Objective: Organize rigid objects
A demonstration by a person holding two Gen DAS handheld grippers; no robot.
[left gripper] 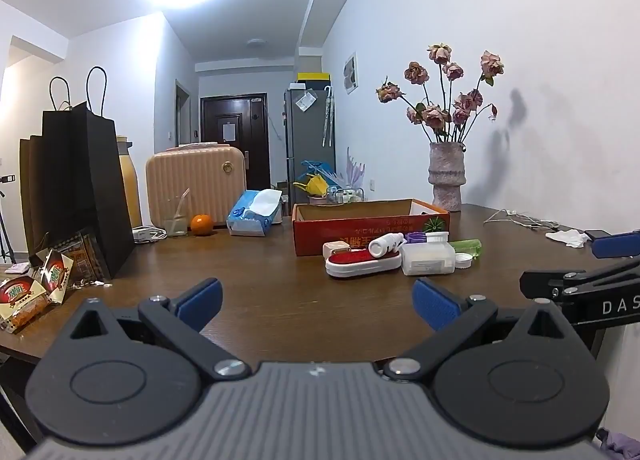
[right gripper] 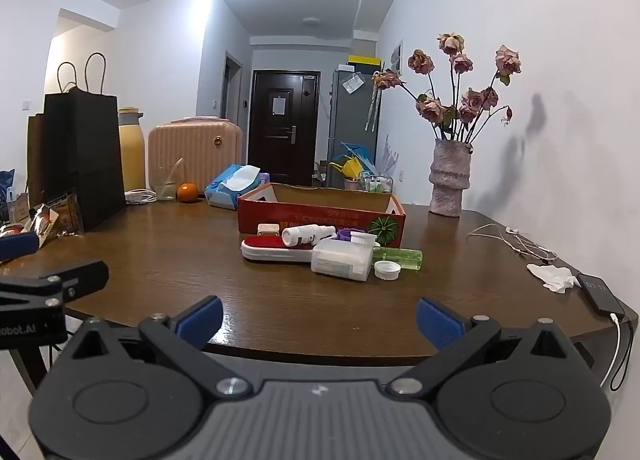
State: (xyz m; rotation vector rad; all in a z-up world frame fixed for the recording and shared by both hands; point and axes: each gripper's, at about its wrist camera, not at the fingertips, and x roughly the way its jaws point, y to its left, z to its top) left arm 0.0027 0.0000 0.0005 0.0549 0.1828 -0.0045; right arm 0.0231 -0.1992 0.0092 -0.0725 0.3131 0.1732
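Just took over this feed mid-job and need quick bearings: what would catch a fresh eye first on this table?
A small heap of toiletries lies mid-table: a white spray bottle on a red-and-white case, a translucent jar, a green tube and a loose white cap. Right behind stands an open red cardboard box. Far right, a vase of dried roses stands by the wall; both grippers hang open, holding nothing.

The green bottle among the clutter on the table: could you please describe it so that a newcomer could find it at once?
Start at the red cardboard box in the middle of the wooden table. A small pile lies against its near side; at the pile's right end, beside a loose white cap, lies the green bottle. It is the only clear green thing there, lying on its side.
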